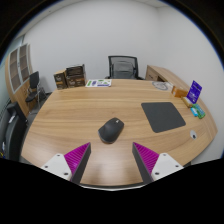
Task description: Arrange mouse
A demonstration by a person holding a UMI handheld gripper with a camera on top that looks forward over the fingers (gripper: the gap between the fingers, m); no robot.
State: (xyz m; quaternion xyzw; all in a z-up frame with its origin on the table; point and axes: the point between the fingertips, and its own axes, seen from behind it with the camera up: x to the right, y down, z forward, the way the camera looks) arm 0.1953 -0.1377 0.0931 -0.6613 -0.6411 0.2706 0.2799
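A dark grey computer mouse lies on the wooden table, just ahead of my fingers and between their lines. A dark grey mouse mat lies on the table to the right of the mouse, apart from it. My gripper is open and empty, its magenta pads spread wide above the table's near edge.
Office chairs stand at the far side and at the left. A purple box and small items sit near the right edge. Papers lie at the far edge. A shelf unit stands behind.
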